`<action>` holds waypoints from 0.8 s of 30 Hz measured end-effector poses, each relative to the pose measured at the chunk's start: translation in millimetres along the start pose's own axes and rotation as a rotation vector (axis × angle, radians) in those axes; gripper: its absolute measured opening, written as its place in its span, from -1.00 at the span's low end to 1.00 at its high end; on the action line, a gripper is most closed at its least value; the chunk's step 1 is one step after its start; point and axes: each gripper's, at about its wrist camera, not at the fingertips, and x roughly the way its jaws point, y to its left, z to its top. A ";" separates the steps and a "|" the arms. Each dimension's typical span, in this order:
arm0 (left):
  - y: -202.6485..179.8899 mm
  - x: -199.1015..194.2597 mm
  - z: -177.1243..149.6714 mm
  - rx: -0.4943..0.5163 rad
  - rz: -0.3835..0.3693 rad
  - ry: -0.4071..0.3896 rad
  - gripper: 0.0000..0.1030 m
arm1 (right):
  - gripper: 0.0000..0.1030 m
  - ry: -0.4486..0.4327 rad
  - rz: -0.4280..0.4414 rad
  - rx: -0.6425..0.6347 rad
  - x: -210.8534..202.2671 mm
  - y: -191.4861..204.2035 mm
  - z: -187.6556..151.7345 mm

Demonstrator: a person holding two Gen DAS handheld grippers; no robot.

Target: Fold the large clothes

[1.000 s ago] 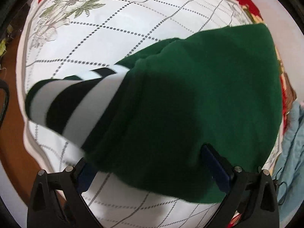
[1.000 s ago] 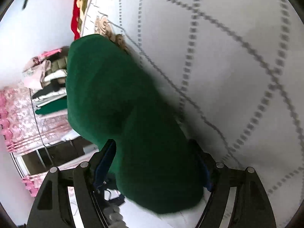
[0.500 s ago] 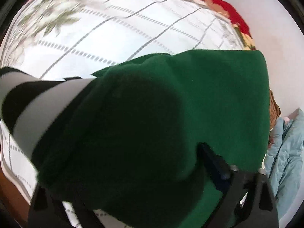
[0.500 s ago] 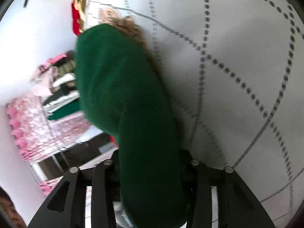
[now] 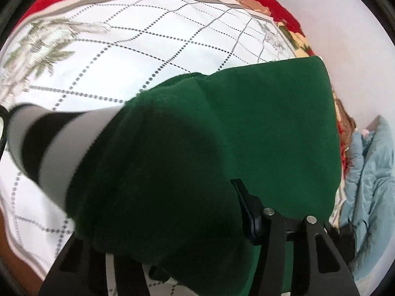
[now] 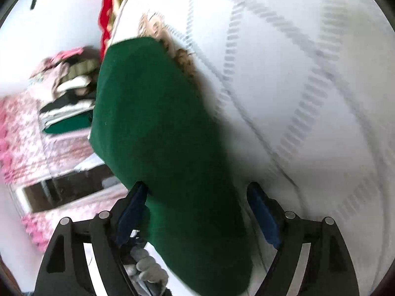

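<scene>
Two grippers share one big green garment (image 5: 222, 135) lying over the white checked bedspread (image 5: 148, 49), its black-and-white striped cuff (image 5: 44, 145) hanging out to the left. The worst risk is the thick fleece sliding free on the right, since the right gripper (image 6: 197, 207) has its jaws spread wide with cloth lying loose between them. The left gripper (image 5: 172, 227) is half buried; I cannot tell its jaws' state
</scene>
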 end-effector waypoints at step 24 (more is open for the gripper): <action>-47.5 -16.7 35.6 0.150 0.036 0.071 -0.26 | -0.07 -0.020 0.080 -0.065 6.3 92.2 20.4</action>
